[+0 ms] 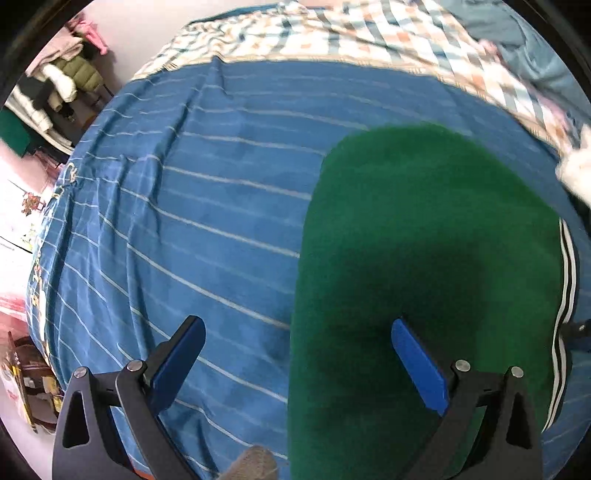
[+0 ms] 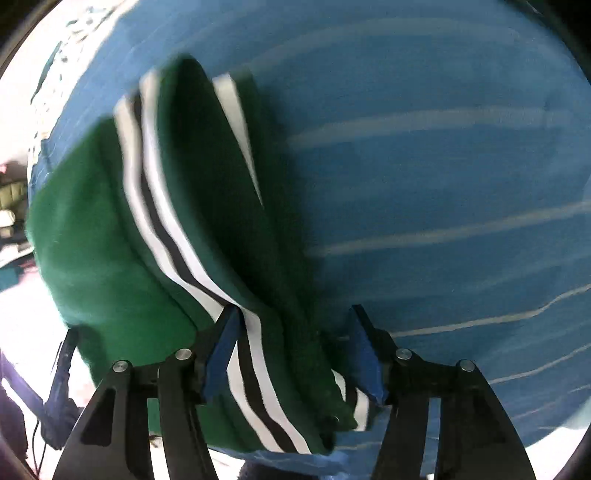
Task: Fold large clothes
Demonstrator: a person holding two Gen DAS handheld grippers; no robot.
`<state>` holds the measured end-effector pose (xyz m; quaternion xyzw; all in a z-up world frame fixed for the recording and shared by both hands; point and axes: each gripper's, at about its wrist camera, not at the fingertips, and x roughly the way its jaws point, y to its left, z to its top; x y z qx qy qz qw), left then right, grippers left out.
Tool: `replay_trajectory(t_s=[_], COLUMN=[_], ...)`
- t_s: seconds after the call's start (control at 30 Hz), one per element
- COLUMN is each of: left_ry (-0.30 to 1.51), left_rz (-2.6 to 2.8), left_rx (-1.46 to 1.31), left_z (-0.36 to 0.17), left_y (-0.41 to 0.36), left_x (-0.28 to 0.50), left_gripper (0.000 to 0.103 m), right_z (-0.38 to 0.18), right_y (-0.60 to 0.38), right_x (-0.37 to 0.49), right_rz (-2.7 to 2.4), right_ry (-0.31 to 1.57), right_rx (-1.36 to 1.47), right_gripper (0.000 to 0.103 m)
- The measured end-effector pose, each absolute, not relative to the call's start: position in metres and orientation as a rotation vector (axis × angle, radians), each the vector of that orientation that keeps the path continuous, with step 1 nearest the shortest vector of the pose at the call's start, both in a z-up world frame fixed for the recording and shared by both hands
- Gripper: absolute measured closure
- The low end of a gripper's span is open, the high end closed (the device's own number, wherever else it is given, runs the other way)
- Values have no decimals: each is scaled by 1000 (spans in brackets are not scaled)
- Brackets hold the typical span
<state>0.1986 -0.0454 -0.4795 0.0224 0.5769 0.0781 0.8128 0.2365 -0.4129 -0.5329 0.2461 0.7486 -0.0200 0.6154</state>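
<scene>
Two tools over green garment (image 1: 424, 240) on the bed (image 1: 203, 184); its length runs away from both.
Right tool (image 2: 295, 347) part-open, striped fold loose between pads; left tool (image 1: 299, 354) wide, empty, straddling garment's left edge.

Green garment (image 1: 424, 240) with white-black-white side stripes (image 2: 162, 229); blue bedsheet (image 1: 203, 184) with thin white lines; checked blanket (image 1: 332, 33) along the bed's far edge.

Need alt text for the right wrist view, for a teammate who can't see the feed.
The right tool straddles a bunched edge of the green fleece garment with white and black stripes; its blue pads stand apart, and whether they touch the cloth is unclear. The garment lies folded on a blue bedsheet with thin pale stripes. The picture is motion-blurred.
</scene>
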Motion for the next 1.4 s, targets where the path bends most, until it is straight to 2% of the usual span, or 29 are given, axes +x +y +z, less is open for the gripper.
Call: replay_trajectory(t_s=[0.13,0.2,0.23,0.33,0.53,0.57,0.6,0.63,0.67,0.73,0.8,0.9,1.0,1.03,1.07,1.17,1.2,1.27,1.3,1.4], left_ry=[1213,1217,1217,1210,1185,1193,1202,1204,1207,1210,1215,1235,1246,1243,1239,1229,1224,1215,1208,1200], left_rz=[231,262,276,323,493,513,545,558,575,602,611,608,604,603,602,609,612,605,597,563], left_rx=[-12,-56,-84,-115,-197,-217,-260,-281,-300,-313,-328,-341,-329,-323,-316,-299,-305,-327,-338,-324], left_z=[-478,-480,-481,-480,-484,-488,-494,-496,-500,-505,-509,-516,-518,-517,-516,-510,-508,-503,-500,-494], left_y=[-33,-23,-17,-1,60,69,84,91,99,108,114,118,119,119,121,122,123,123,122,111], left_x=[210,217,219,223,225,224,221,219,215,207,197,187,180,179,178,175,175,176,178,185], left_gripper=[0,0,0,0,0,0,0,0,0,0,0,0,0,0,0,0,0,0,0,0], right_z=[-450,-427,-422,-427,-479,-489,-498,-510,-524,-550,-582,-606,-572,-553,-536,-491,-485,-500,-513,-557], right_y=[-381,-340,-315,-240,-134,-126,-119,-113,-110,-124,-163,-197,-195,-185,-187,-172,-170,-160,-159,-176], right_x=[284,311,326,366,416,414,417,421,429,449,471,477,485,485,488,481,475,469,465,470], right_rz=[84,329,443,684,904,942,973,995,994,932,778,714,779,816,841,930,943,904,823,667], right_ry=[1555,1494,1476,1427,1477,1497,1509,1560,1661,1850,2067,2177,2081,2023,1972,1799,1773,1797,1788,1881], right_rx=[379,339,271,19,-460,-521,-572,-567,-485,-195,272,593,381,263,191,-28,-54,-92,-169,12], right_gripper=[39,33,25,22,22,25,34,50,56,61,63,64,55,44,39,40,42,94,94,94])
